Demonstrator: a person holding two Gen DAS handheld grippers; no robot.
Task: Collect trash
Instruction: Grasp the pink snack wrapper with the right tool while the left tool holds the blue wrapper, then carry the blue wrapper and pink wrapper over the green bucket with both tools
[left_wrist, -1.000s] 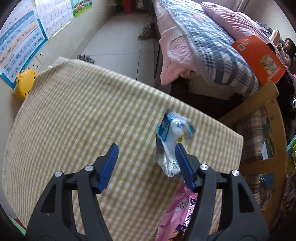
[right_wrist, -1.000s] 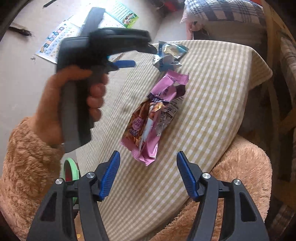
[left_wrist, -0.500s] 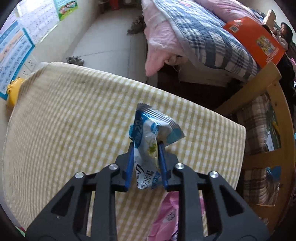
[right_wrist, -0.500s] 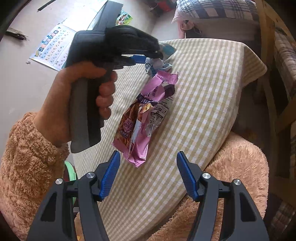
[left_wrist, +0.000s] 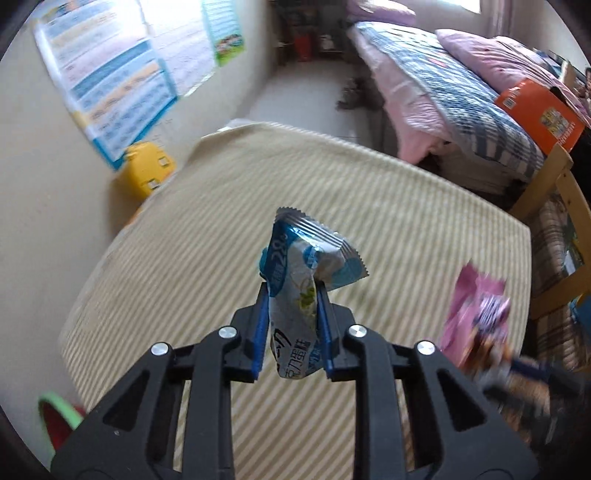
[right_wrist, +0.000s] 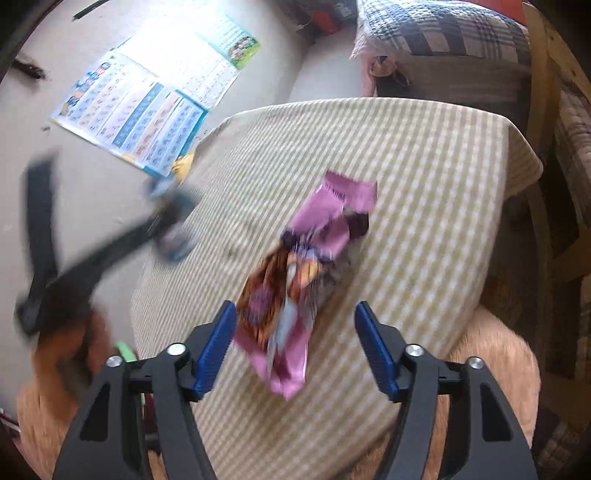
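Left wrist view: the blue and white wrapper (left_wrist: 301, 295) stands upright between the blue pads of the left hand-held gripper (left_wrist: 291, 332), which is pinched tight on its lower half, so the crimped top sticks up toward 12 o'clock, clear of the bench (left_wrist: 221, 221). Held by its middle like this, a light, crinkly packet should travel without slipping, and it looks ready to go to wherever the trash is gathered. A green-rimmed red container (left_wrist: 55, 413) at 8 o'clock, just off the bench edge, may be that place, though I cannot tell.

In the right wrist view, the pink wrapper (right_wrist: 295, 295) lies flat on the bench, its long side running from 6 toward 1 o'clock. The right hand-held gripper (right_wrist: 293, 347) is wide open and grips nothing; its near end of the packet sits between the two pads, probably lined up for the next pick. Whether the pads touch the cloth is hidden by blur.

The bench wears a yellow and white checked cloth, soft and slightly creased, so a thin packet needs a low, careful pinch. Around it, a yellow toy (left_wrist: 147, 173) sits at 10 o'clock against the wall, posters (left_wrist: 118, 85) hang above it, a bed (left_wrist: 461, 99) with plaid and pink covers fills 1 o'clock, and a wooden chair (left_wrist: 554, 192) stands at 3 o'clock.
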